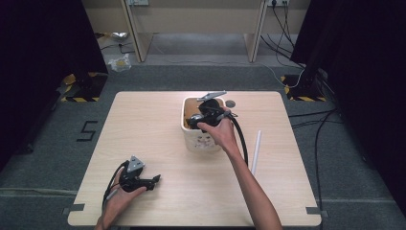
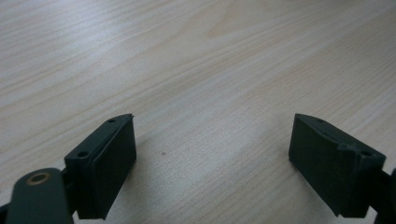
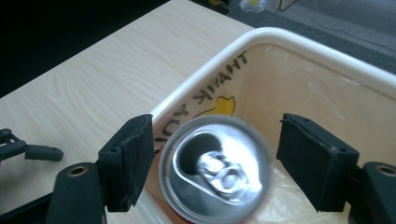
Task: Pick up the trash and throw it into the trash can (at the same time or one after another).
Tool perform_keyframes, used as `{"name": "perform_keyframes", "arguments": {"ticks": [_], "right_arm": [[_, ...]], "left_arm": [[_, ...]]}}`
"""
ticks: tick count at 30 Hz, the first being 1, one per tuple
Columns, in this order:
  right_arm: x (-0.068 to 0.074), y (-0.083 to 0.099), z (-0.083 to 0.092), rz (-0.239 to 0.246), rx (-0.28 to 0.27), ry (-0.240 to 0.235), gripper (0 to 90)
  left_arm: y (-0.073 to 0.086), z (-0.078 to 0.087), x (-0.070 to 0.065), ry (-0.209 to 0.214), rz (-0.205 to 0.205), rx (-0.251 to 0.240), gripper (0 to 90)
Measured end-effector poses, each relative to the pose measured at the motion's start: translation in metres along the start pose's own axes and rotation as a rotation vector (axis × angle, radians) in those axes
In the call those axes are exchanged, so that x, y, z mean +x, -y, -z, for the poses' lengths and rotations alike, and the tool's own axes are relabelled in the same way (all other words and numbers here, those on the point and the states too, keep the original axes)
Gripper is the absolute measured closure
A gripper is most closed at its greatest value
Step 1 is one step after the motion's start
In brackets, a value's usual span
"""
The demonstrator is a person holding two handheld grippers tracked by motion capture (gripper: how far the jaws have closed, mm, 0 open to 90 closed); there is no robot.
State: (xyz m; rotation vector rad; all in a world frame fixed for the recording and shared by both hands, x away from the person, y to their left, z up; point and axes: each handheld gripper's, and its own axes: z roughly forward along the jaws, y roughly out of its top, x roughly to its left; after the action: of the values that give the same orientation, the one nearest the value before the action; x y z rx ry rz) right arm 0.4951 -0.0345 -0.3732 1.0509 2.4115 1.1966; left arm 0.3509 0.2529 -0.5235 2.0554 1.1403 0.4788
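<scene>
Wooden table (image 1: pixel 158 124) stands on grey carpet, and near its middle is a cream bin (image 1: pixel 194 139) lined with a plastic bag. Over the bin, the right gripper (image 3: pixel 215 163) is spread wide around an opened can (image 3: pixel 215 170), which looks loose between the jaws; whether it touches the left jaw I cannot tell. It may strike the rim (image 3: pixel 299 44) and bounce out. The left gripper (image 2: pixel 212 163) rests wide and empty, low over the table. A white tube (image 1: pixel 256 151) lies beside the bin, harmless.
</scene>
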Motion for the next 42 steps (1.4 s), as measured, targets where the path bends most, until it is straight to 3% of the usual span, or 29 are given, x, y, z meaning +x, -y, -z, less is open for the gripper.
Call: {"name": "perform_keyframes", "arguments": {"ticks": [13,21,27,34,42], "right_arm": [[-0.008,0.001,0.041,0.006,-0.068,0.030,26.2],[-0.020,0.011,0.072,0.001,-0.121,0.089,26.3],[-0.035,0.031,0.100,-0.033,-0.153,0.137,26.7],[-0.051,0.049,0.121,-0.077,-0.183,0.180,27.3],[-0.066,0.073,0.129,-0.114,-0.174,0.212,27.9]], "left_arm": [[0.000,0.000,0.000,0.000,0.001,-0.001,14.3],[0.000,0.000,0.000,-0.001,0.001,-0.001,14.2],[0.000,0.000,0.000,-0.001,0.001,-0.001,14.1],[0.000,0.000,0.000,-0.002,0.001,-0.002,14.1],[0.000,0.000,0.000,-0.001,0.000,0.000,14.1]]}}
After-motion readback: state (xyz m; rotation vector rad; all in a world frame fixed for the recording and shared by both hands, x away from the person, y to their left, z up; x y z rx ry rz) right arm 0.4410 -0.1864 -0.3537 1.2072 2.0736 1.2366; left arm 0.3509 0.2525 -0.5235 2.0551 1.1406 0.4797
